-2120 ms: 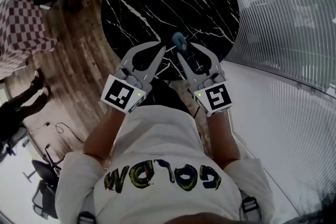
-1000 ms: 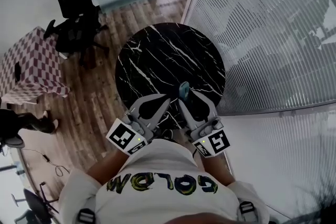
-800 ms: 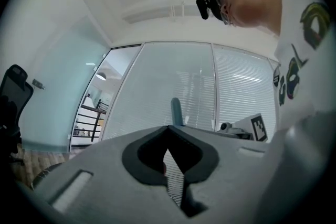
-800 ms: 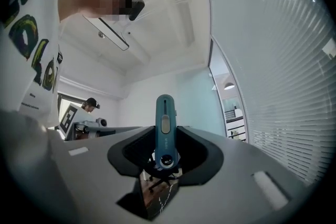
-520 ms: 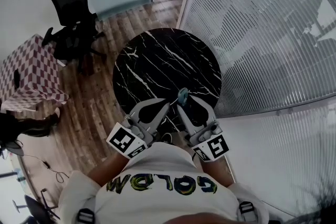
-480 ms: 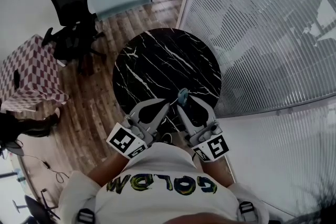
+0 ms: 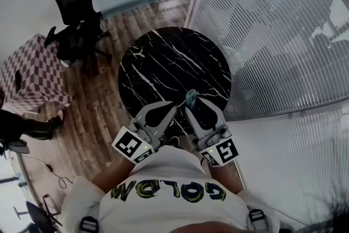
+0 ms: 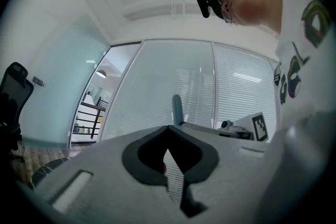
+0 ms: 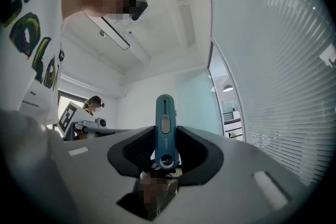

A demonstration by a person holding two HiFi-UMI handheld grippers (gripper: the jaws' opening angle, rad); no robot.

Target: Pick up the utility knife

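A round black table [image 7: 169, 57] with white veining is standing on a wooden plank floor [image 7: 98, 112], beside a wall of slatted blinds [image 7: 272, 35]. A black office chair [image 7: 76, 5] is sitting well apart at upper left, near a red-and-white checkered cloth [image 7: 27, 79] that is draping another surface.

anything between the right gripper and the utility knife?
Nothing visible. The blue plastic utility knife is already clamped between the jaws of the right gripper, with its end sticking out past them. The left gripper is shut and empty, off to the side.
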